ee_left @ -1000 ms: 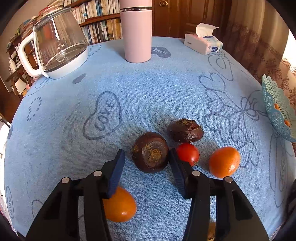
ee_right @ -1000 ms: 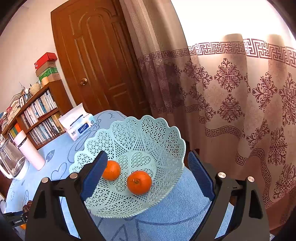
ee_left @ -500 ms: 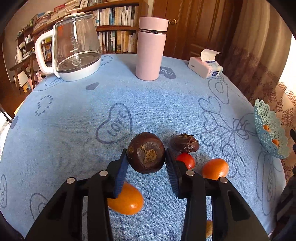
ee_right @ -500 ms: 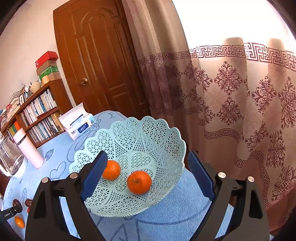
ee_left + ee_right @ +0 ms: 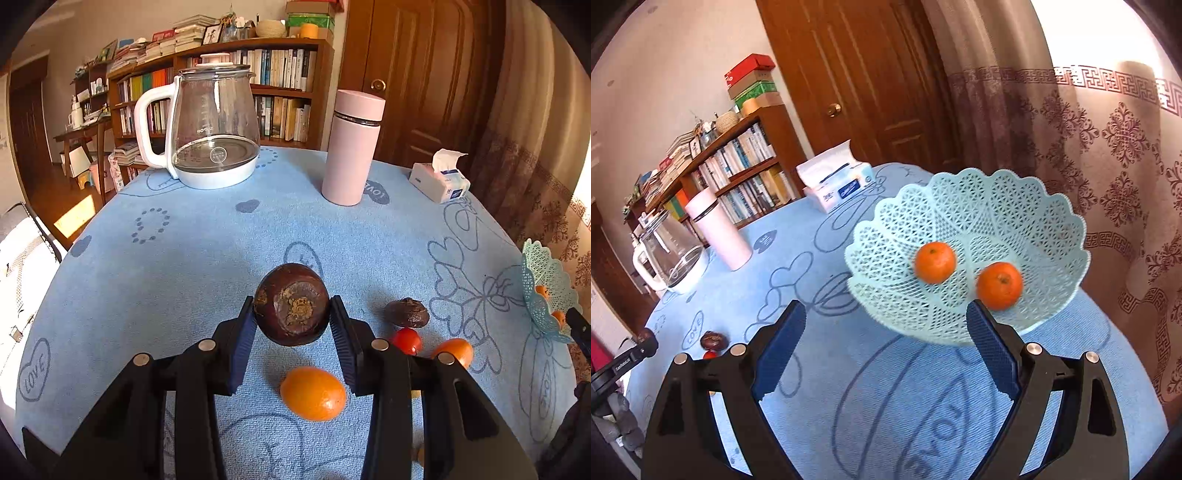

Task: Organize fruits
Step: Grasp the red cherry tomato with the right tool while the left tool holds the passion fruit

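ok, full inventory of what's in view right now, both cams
dark fruit: 1, dark brown, gripped in the left tool, lifted off the cloth
dark fruit on cloth: 1, dark brown, right of the held one
tomato: 1, red, just in front of that fruit
oranges on cloth: 2, orange, near edge
oranges in basket: 2, orange
basket: 1, pale teal lattice, table's right edge
kettle: 1, clear glass, white base, far left
flask: 1, pink, far middle
tissue pack: 1, white and blue, far right
tablecloth: 1, blue
left tool: shut on the dark fruit
right tool: open, empty, near the basket
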`<state>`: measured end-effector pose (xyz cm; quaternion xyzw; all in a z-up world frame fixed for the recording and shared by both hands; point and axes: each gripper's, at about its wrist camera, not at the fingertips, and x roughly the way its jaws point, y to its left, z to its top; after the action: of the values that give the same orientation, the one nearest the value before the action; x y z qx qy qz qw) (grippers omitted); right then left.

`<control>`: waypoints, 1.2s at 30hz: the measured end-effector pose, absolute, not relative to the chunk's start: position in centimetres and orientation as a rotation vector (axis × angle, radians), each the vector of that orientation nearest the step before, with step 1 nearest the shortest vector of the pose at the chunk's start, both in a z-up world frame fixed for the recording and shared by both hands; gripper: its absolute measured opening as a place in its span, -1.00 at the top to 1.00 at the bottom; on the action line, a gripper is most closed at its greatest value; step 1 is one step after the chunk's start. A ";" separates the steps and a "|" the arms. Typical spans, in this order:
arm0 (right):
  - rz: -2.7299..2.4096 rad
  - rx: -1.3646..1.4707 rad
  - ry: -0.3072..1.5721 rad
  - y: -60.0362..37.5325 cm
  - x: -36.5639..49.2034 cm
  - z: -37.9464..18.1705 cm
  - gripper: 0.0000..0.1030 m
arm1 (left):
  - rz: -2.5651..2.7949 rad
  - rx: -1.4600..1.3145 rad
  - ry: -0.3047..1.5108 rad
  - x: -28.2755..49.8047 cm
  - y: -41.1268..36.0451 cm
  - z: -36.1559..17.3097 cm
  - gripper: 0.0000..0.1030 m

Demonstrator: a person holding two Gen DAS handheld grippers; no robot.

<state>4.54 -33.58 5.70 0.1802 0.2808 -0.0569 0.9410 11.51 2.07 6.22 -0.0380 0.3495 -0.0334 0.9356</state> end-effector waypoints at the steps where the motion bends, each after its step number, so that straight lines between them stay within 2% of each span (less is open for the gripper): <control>1: -0.081 0.344 0.582 -32.3 4.7 5.8 -0.75 | -0.067 -0.081 0.711 11.4 2.2 6.2 0.21; 8: 0.122 0.202 0.634 -24.6 5.9 6.0 -0.75 | -0.067 -0.099 0.693 10.5 2.9 6.5 0.21; 23: 0.335 0.020 0.813 -14.8 13.2 3.7 -0.75 | -0.071 -0.140 0.694 10.3 3.7 6.8 0.21; 25: 0.343 -0.024 0.815 -13.6 13.7 3.5 -0.67 | -0.070 -0.147 0.700 10.4 3.8 6.7 0.21; 29: 0.342 -0.086 0.868 -12.1 14.8 2.4 -0.29 | -0.066 -0.161 0.703 10.5 4.0 6.7 0.21; 31: 0.330 -0.106 0.883 -11.9 15.1 2.0 -0.24 | -0.065 -0.166 0.702 10.5 4.1 6.8 0.21; 33: 0.334 -0.123 0.896 -11.7 15.3 1.9 -0.08 | -0.066 -0.168 0.704 10.6 4.1 6.7 0.21; 36: 0.343 -0.164 0.917 -11.2 15.7 1.8 0.05 | -0.067 -0.169 0.707 10.6 4.0 6.7 0.21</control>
<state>15.73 -11.21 1.80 -0.0786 0.4400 0.1646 0.8793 10.61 4.02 6.65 -0.0827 0.3458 -0.0328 0.9341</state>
